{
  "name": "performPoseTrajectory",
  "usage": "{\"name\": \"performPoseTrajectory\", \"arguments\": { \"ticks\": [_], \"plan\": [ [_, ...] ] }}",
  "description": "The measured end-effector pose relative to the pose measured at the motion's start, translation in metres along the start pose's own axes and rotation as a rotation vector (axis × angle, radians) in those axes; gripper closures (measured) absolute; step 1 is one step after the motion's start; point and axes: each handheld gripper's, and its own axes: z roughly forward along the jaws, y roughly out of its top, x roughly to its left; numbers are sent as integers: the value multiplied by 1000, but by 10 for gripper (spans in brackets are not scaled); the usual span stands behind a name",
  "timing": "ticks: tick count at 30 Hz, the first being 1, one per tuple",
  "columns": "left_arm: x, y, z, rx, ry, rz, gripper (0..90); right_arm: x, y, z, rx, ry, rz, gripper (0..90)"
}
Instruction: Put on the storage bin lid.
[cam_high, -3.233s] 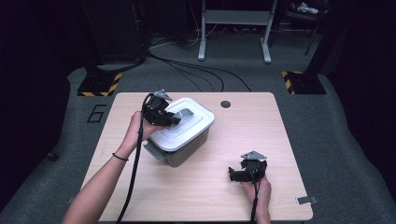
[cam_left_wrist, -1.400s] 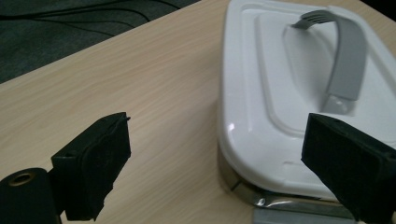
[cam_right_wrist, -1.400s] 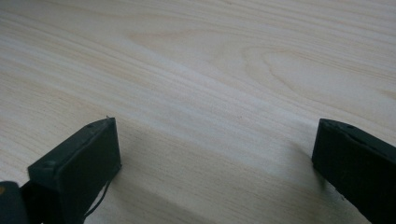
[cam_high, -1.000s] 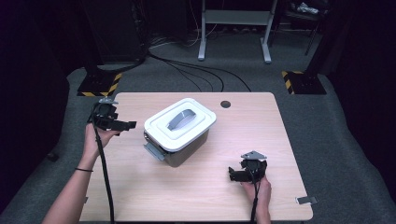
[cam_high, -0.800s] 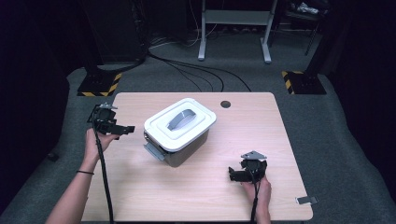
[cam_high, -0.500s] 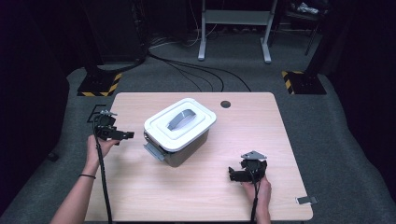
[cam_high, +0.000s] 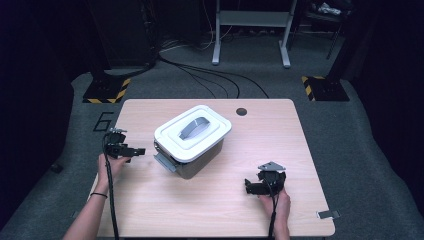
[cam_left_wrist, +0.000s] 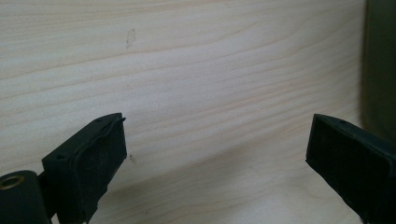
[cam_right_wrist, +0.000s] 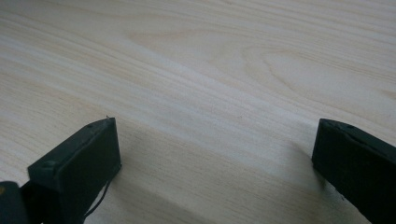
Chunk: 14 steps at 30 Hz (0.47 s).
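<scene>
Box (cam_high: 192, 142) sits mid-worktop (cam_high: 310, 150), white lid on, grey handle (cam_high: 195, 127) recessed in the lid top, grey latch (cam_high: 164, 161) on its near-left side. Left hand-held gripper (cam_high: 135, 150) is just left of the box, jaws wide, holding nothing, pointing at it. Right hand-held gripper (cam_high: 250, 187) rests near-right, well apart, jaws wide, empty. Box looks like rigid, smooth plastic, probably light, slippery on the walls. Best hold: the lid handle or under the lid rim; the latch likely needs releasing first.

The left hand-held gripper (cam_high: 131, 150) and the right hand-held gripper (cam_high: 251, 187) both rest low with jaws spread wide.
</scene>
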Motion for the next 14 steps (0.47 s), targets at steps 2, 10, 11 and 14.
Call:
{"name": "performPoseTrajectory", "arguments": {
  "ticks": [2,10,11,14],
  "plan": [
    [1,-4,4,2,1,-1,51,0,0,0,0,0,0,2],
    [-1,-16,12,-103,24,8,45,0,0,0,0,0,0,2],
    [-1,-16,12,-103,24,8,44,0,0,0,0,0,0,2],
    [-1,-20,13,-126,27,6,44,0,0,0,0,0,0,2]
  ]
}}
